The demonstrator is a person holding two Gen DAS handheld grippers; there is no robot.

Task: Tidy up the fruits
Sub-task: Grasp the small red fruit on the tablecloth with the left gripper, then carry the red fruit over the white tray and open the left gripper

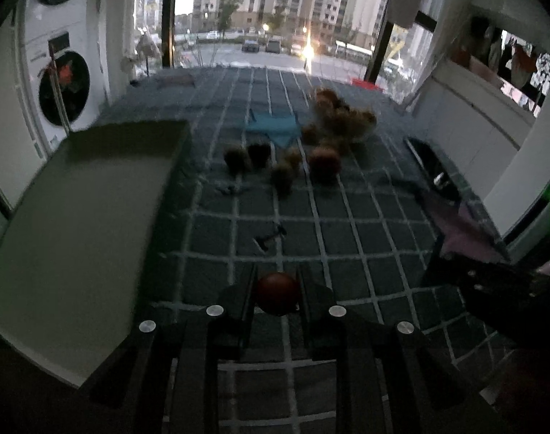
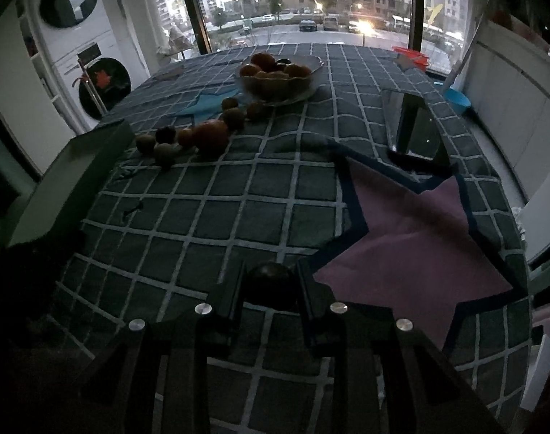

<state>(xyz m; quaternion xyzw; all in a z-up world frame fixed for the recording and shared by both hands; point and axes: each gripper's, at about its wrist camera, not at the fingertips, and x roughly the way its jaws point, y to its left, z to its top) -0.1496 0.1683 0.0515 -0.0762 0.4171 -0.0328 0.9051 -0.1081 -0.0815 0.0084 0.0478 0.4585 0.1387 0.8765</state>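
Note:
My left gripper [image 1: 277,289] is shut on a small dark red round fruit [image 1: 277,293], held above the checked tablecloth. In the right wrist view my right gripper [image 2: 269,285] is shut on a dark, nearly black round fruit [image 2: 269,280]. Farther back a glass bowl [image 2: 278,79] is filled with orange and brown fruits. Several loose fruits [image 2: 188,137] lie in a row in front of the bowl, among them a larger red one [image 2: 210,135]. The same loose fruits [image 1: 282,164] and bowl [image 1: 347,115] appear blurred in the left wrist view.
A pale flat box [image 1: 83,224] lies on the left of the table. A pink star patch [image 2: 416,238] and a blue star patch [image 2: 206,103] mark the cloth. A dark clear container [image 2: 416,126] stands at right. Washing machines [image 2: 94,83] stand beyond the left edge, windows behind.

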